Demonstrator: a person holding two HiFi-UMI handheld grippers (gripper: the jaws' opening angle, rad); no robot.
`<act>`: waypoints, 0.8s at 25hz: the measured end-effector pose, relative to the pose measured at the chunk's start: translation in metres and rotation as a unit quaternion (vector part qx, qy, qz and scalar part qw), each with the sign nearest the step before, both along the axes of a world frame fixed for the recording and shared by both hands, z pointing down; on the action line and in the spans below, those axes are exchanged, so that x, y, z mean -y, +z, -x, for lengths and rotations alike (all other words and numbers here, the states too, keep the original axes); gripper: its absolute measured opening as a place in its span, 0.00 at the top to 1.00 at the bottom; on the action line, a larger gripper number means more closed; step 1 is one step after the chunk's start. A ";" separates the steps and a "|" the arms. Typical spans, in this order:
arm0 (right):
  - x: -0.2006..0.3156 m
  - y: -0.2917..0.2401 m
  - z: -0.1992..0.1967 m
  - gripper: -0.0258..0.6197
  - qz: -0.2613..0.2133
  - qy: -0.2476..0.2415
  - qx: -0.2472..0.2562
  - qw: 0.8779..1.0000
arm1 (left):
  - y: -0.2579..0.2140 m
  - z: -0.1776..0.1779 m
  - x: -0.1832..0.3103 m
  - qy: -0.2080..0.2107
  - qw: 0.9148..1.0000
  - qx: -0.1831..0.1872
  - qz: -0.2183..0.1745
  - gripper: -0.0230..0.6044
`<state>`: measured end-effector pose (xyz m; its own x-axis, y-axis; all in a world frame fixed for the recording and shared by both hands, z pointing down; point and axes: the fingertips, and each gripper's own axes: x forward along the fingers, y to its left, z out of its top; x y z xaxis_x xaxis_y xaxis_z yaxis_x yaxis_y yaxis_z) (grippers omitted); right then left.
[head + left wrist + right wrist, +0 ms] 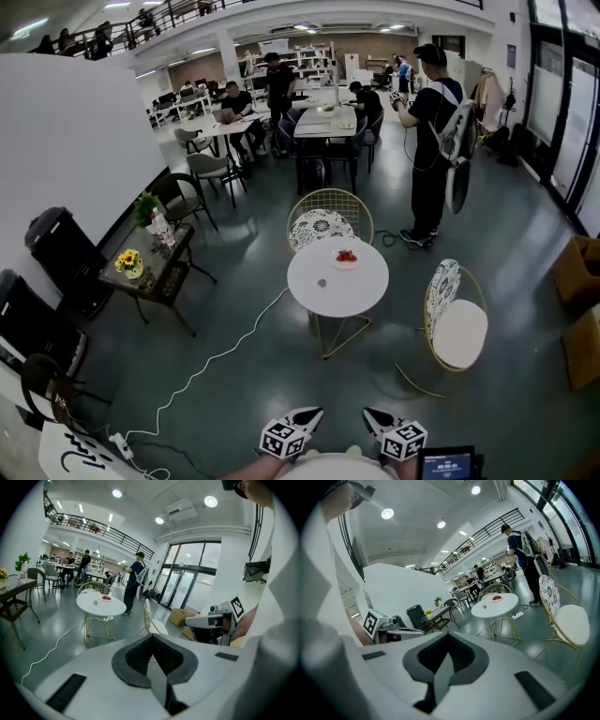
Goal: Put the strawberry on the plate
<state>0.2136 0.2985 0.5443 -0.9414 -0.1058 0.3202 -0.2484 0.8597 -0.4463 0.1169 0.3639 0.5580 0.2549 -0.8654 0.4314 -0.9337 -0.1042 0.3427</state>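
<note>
A round white table [323,291] stands some way ahead of me. On its far side sits a small plate [346,262] with red strawberries [346,255] on it. A small grey thing [322,282] lies nearer on the tabletop; I cannot tell what it is. The same table [101,606] and plate [107,598] show far off in the left gripper view, and the plate [497,598] again in the right gripper view. My left gripper [309,413] [152,638] and right gripper [372,413] [447,637] are low in the head view, well short of the table, both shut and holding nothing.
A white chair [457,326] stands right of the table and a patterned one [322,225] behind it. A white cable [216,361] runs across the floor from the table. A person [431,141] stands beyond. A side table with flowers [150,267] is left; cardboard boxes [577,272] are right.
</note>
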 end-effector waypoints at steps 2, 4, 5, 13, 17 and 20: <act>-0.002 -0.003 0.003 0.95 0.000 0.005 0.001 1.000 | 0.000 0.004 -0.003 0.003 1.000 0.001 -0.001 0.95; -0.004 -0.004 0.004 0.95 -0.001 0.011 0.000 1.000 | 0.000 0.006 -0.005 0.006 1.000 0.001 -0.001 0.96; -0.005 -0.004 0.004 0.95 -0.002 0.013 0.000 1.000 | 0.000 0.006 -0.006 0.007 1.000 0.002 -0.001 0.96; -0.009 -0.011 0.009 0.95 -0.009 0.034 -0.003 0.999 | -0.007 0.017 -0.011 0.015 1.000 -0.001 -0.012 0.96; -0.017 -0.008 0.012 0.95 -0.008 0.033 -0.009 0.999 | -0.002 0.021 -0.016 0.015 1.000 -0.006 -0.011 0.96; -0.020 -0.004 0.015 0.95 -0.010 0.037 -0.017 0.999 | 0.002 0.026 -0.020 0.015 1.000 -0.009 -0.010 0.96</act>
<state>0.1989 0.3185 0.5400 -0.9195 -0.1806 0.3492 -0.3256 0.8475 -0.4191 0.0908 0.3844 0.5599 0.2882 -0.8655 0.4097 -0.9239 -0.1388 0.3566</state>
